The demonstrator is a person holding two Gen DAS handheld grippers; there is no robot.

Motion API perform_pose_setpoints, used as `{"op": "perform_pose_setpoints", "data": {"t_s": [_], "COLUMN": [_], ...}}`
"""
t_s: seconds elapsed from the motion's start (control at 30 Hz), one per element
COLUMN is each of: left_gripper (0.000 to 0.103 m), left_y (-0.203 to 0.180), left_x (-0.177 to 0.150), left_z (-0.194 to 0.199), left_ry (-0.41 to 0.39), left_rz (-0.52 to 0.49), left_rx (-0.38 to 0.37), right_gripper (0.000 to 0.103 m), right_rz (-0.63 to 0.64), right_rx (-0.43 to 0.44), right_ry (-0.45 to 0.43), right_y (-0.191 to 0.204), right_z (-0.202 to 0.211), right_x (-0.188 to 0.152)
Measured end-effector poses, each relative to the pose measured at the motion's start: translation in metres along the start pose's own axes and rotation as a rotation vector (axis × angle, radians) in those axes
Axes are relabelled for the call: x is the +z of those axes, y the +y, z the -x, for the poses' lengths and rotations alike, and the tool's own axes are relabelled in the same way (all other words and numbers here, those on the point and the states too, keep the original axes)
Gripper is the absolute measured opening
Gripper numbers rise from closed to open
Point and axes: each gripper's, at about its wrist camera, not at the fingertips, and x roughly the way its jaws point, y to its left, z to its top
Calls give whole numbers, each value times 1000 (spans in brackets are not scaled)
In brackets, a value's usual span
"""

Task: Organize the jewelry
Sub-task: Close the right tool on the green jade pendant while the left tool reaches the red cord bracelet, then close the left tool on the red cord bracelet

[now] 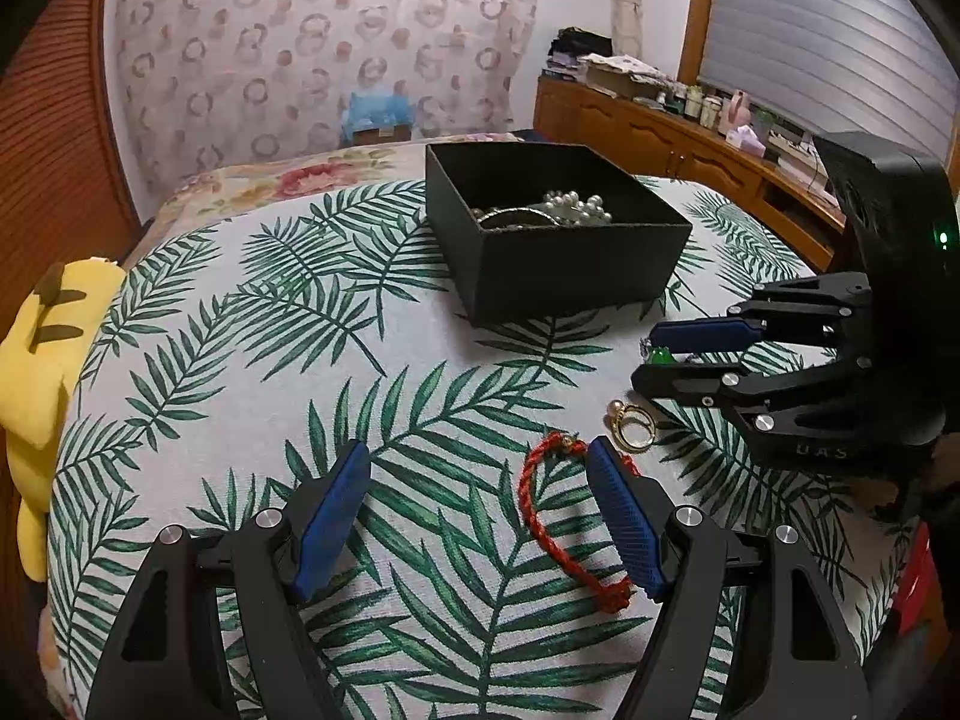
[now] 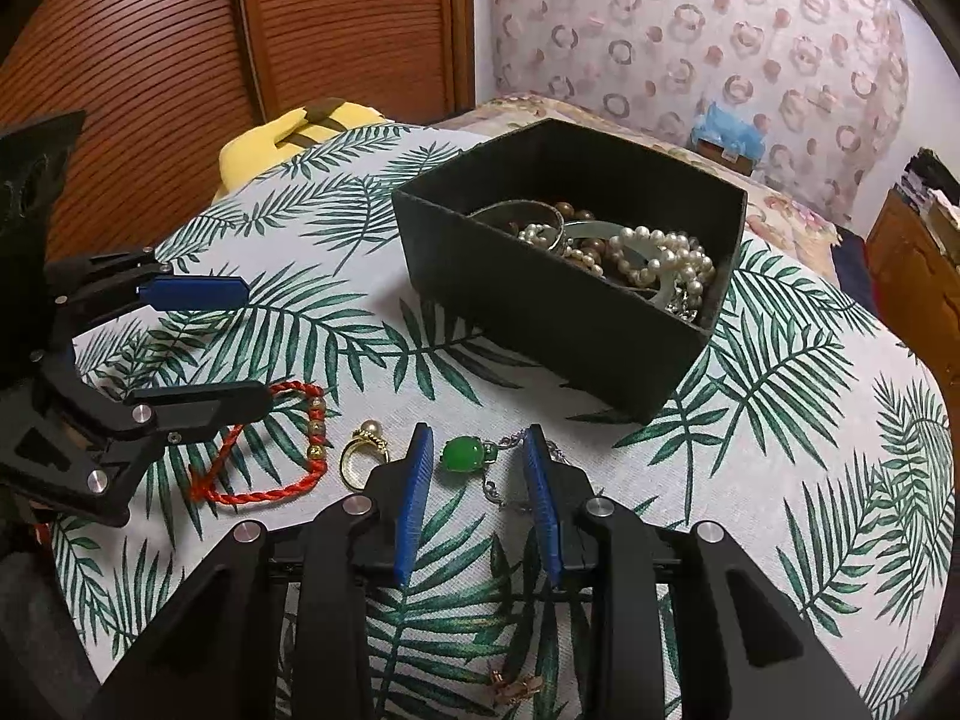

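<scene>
A black open box (image 1: 558,264) (image 2: 540,312) holds pearl strands (image 2: 660,252) and bangles. On the leaf-print cloth lie a red braided cord bracelet (image 1: 540,516) (image 2: 264,492), a gold ring with a pearl (image 1: 633,429) (image 2: 360,456) and a green stone pendant on a silver chain (image 2: 463,455) (image 1: 660,355). My left gripper (image 1: 480,462) (image 2: 252,348) is open, its right finger over the red bracelet. My right gripper (image 2: 477,441) (image 1: 645,357) is open, low, with the pendant between its fingertips.
A small gold clasp piece (image 2: 516,687) lies under my right gripper. A yellow plush toy (image 1: 42,360) sits at the table's left edge. A wooden cabinet (image 1: 690,144) stands at the back right, a slatted wooden door (image 2: 180,48) at the left.
</scene>
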Motion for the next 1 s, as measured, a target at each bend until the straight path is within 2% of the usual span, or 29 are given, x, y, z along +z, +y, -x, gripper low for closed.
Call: {"op": "perform_pose_setpoints", "data": {"t_s": [0.1,0.17,0.43,0.6,0.67,0.73,0.77,0.87,1.0], "left_gripper": [71,65,32,28,21,6,3,3,3], "left_y": [-4,-6,-14,-17,-17,-17,-18,-19,-19], "left_x": [-2,-2,-3,-3,-4,-5,-5,-4,-1], "left_z": [1,2,-7,-8,-7,-7,-8,-6,4], "left_ry": [4,6,41,43,43,44,47,38,5], "left_rz": [-14,-23,-57,-72,-74,-76,-80,-83,-73], "left_rx": [-9,-17,-32,-24,-27,-33,-37,-8,-30], "right_gripper": [19,19,19,19,19,19,19,19,19], "right_rz": [0,0,-11,-8,-6,-6,-7,-10,-15], "right_rx": [15,10,23,27,29,30,31,32,32], "right_ry": [-15,-26,-76,-86,-89,-90,-93,-104,-120], "right_y": [1,0,-1,0,0,0,1,0,-3], "right_z": [3,8,29,34,35,36,37,41,49], "right_x": [1,1,0,-2,-2,-2,-2,-1,0]}}
